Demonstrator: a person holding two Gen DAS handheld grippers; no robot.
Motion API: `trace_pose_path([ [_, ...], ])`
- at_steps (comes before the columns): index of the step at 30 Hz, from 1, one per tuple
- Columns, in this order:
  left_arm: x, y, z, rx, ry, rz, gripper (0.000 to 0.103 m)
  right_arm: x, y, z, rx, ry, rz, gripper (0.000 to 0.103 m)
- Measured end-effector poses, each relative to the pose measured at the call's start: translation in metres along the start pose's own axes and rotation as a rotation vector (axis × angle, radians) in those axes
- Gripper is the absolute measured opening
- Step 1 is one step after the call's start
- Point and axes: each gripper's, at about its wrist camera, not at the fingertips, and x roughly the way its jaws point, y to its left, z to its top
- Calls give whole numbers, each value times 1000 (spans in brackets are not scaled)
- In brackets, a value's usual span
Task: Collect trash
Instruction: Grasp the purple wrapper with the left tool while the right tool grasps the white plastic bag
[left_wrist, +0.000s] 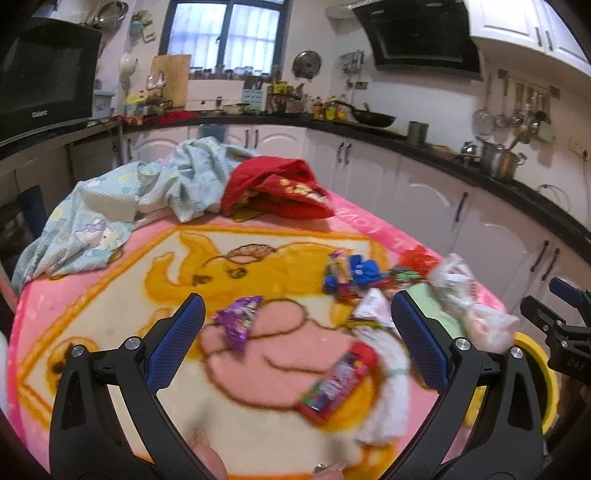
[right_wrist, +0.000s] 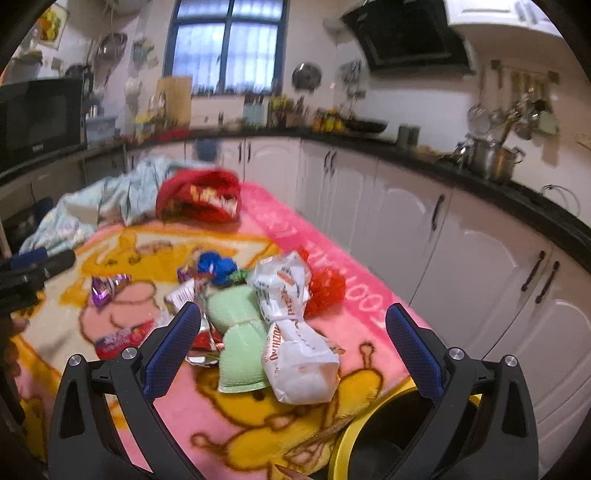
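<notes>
1. Left hand-held gripper (left_wrist: 297, 334), seen from its own wrist camera, hangs over the blanket-covered bench (left_wrist: 110, 295) with its blue pads spread wide and nothing between them; I'd say it is held open to drop onto a loose wrapper
2. Between those pads lie the purple foil wrapper (left_wrist: 240, 321) and the red candy packet (left_wrist: 336, 384), flat on the blanket and apart from each other, so either looks an easy pick
3. Further right the trash is heaped: a white plastic bag (left_wrist: 465, 306), crumpled blue and red scraps, all close to the yellow-rimmed bin (left_wrist: 546, 369) at the bench edge
4. From the right wrist camera, the right hand-held gripper (right_wrist: 291, 347) is likewise wide open and empty, poised above the same white plastic bag (right_wrist: 295, 332) and a green cloth (right_wrist: 236, 332)
5. That bin (right_wrist: 354, 432) sits just below this gripper, probably placed there so trash travels only a short way
</notes>
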Motion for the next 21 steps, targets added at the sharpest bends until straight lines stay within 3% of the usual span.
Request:
trace_pose_path([
  [4, 19, 20, 5, -7, 32, 47, 93, 32, -5, 4, 4, 89, 39, 97],
  [6, 34, 33, 5, -9, 70, 61, 93, 48, -5, 5, -1, 134, 55, 85],
  [8, 47, 42, 3, -2, 111, 68, 92, 59, -6, 6, -6, 170, 72, 80],
  [14, 93, 63, -8, -36, 256, 8, 93, 88, -5, 6, -35, 257, 116, 75],
  [17, 109, 63, -13, -28, 301, -3, 91, 100, -8, 3, -12, 312, 147, 63],
  [21, 122, 62, -18, -26, 344, -35, 68, 103, -11, -4, 2, 339, 164, 36],
])
